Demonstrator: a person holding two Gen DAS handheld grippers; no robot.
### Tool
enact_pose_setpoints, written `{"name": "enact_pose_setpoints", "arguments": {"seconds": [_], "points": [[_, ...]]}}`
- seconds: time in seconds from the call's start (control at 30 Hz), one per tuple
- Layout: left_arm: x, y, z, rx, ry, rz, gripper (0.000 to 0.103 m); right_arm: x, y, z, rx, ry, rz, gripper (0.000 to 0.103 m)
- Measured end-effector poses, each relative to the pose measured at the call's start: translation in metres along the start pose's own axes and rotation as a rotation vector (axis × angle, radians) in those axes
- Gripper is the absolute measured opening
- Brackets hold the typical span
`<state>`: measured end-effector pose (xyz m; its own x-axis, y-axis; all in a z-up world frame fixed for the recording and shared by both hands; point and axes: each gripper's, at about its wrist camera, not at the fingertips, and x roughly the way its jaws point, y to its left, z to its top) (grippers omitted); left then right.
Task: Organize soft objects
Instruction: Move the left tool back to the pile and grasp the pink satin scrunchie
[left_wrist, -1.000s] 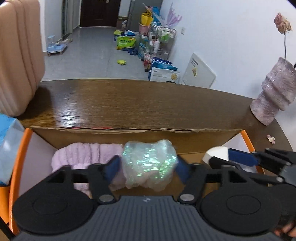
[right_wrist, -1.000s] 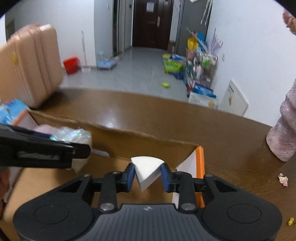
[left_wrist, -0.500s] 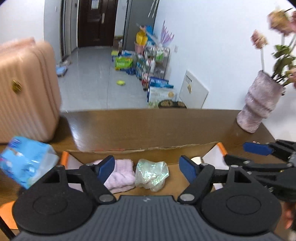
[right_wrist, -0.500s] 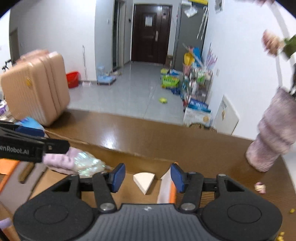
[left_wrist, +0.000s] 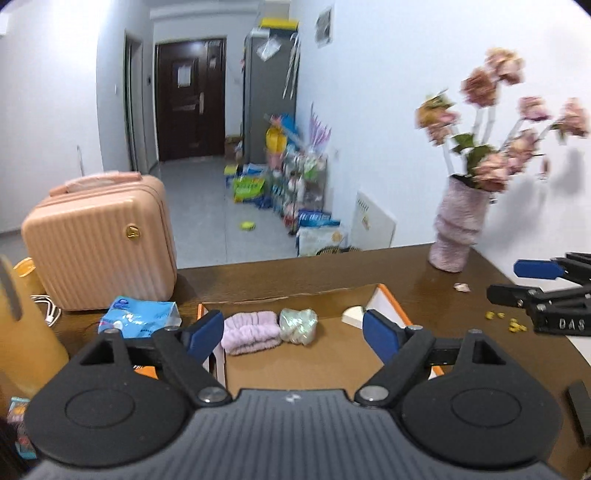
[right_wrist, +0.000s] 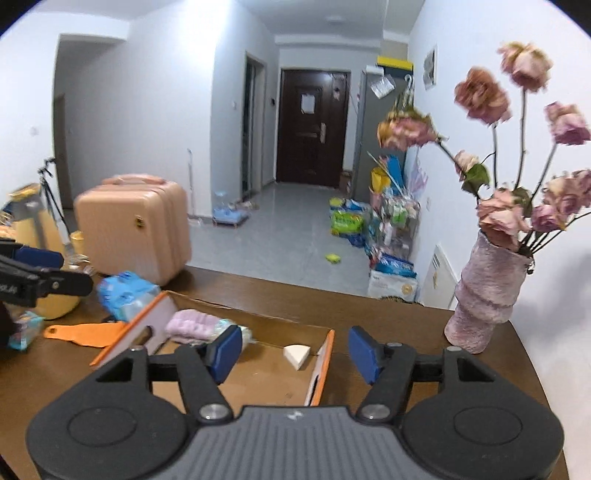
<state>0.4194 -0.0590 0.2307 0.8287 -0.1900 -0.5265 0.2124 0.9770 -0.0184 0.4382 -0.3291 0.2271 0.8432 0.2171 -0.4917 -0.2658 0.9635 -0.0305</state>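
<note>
An open cardboard box (left_wrist: 295, 362) with orange flaps lies on the brown table. Along its far wall rest a fluffy pink headband (left_wrist: 251, 330), a crumpled iridescent plastic wad (left_wrist: 298, 325) and a white wedge sponge (left_wrist: 352, 315). My left gripper (left_wrist: 293, 334) hangs above the box's near side, jaws opening, nothing between them. In the right wrist view the headband (right_wrist: 190, 325) and the sponge (right_wrist: 296, 355) lie in the box (right_wrist: 258, 376). My right gripper (right_wrist: 295, 350) is raised over the box's right flap, jaws opening and empty.
A pink suitcase (left_wrist: 99, 240) and a blue tissue pack (left_wrist: 140, 317) stand left of the box, an orange container (left_wrist: 22, 332) nearer left. A pink vase of dried roses (left_wrist: 460, 225) sits back right, with small crumbs (left_wrist: 506, 321) on the table. An orange flap piece (right_wrist: 83, 332) lies left.
Both grippers let go, the left of the plastic wad and the right of the white sponge, opened, and rose back from the box. The two items now rest inside it.
</note>
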Motion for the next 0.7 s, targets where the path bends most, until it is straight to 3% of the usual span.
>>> {"name": "enact_pose_setpoints", "arguments": {"seconds": [0.17,0.3,0.43,0.57,0.7], "points": [[-0.073,-0.004,-0.063,0.015,-0.105,-0.043,0.087,-0.06,0.016,-0.048,0.004,-0.08,0.081,0.069],[-0.12,-0.01,-0.122,0.034,-0.193,-0.032,0.092,-0.1,0.03,-0.095,0.025,-0.141,0.149,0.075],[-0.151,-0.017,-0.18,0.037,-0.244,-0.015,0.097,-0.129,0.052,-0.142,0.018,-0.194,0.162,0.079],[-0.161,-0.021,-0.233,0.01,-0.199,-0.013,0.097,-0.15,0.07,-0.196,0.047,-0.208,0.172,0.084],[-0.155,-0.019,-0.273,-0.035,-0.105,-0.015,0.097,-0.154,0.079,-0.248,0.109,-0.185,0.134,0.087]]}}
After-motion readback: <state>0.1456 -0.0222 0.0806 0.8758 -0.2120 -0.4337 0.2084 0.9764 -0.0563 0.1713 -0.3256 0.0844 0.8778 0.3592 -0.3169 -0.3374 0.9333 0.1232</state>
